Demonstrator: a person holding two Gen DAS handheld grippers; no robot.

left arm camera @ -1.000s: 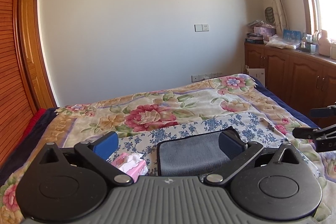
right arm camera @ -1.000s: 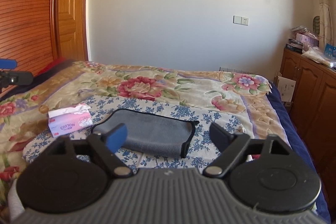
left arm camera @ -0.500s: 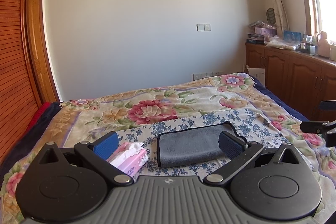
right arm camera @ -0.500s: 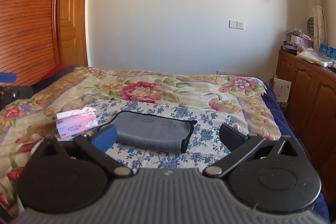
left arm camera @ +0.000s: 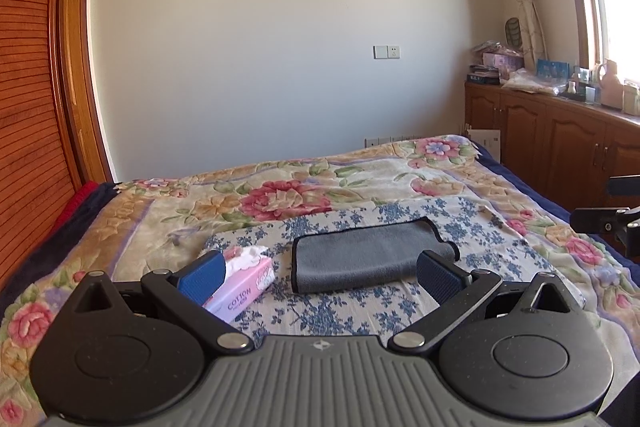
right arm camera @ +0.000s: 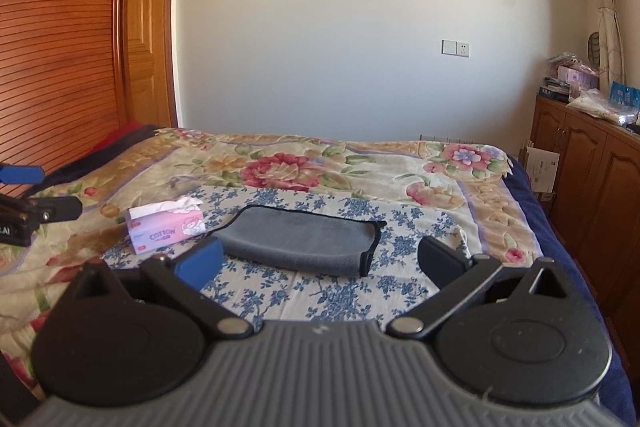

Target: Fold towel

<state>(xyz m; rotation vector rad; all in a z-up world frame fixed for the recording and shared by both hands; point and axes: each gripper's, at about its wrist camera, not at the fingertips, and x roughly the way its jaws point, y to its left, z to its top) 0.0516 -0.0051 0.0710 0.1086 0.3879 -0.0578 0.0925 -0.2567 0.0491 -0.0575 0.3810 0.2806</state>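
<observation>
Grey towel (left arm camera: 362, 259) lying already folded on the blue-flowered cloth (left arm camera: 352, 311) near the bed's (left arm camera: 168, 219) front edge, just beside a pink tissue box (left arm camera: 244, 283). Left hand-held gripper (left arm camera: 320, 273) and right hand-held gripper (right arm camera: 320, 261) both spread wide, empty, held above the front edge and clear of the fabric. Best to press the top layer flat and square the black-trimmed edges without nudging the box.

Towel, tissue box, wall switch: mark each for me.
towel (left arm camera: 360, 259), left wrist view, middle of the grey top layer.
tissue box (right arm camera: 168, 229), right wrist view, pink front face by the COTTON print.
wall switch (right arm camera: 455, 47), right wrist view, centre of the white plate.
</observation>
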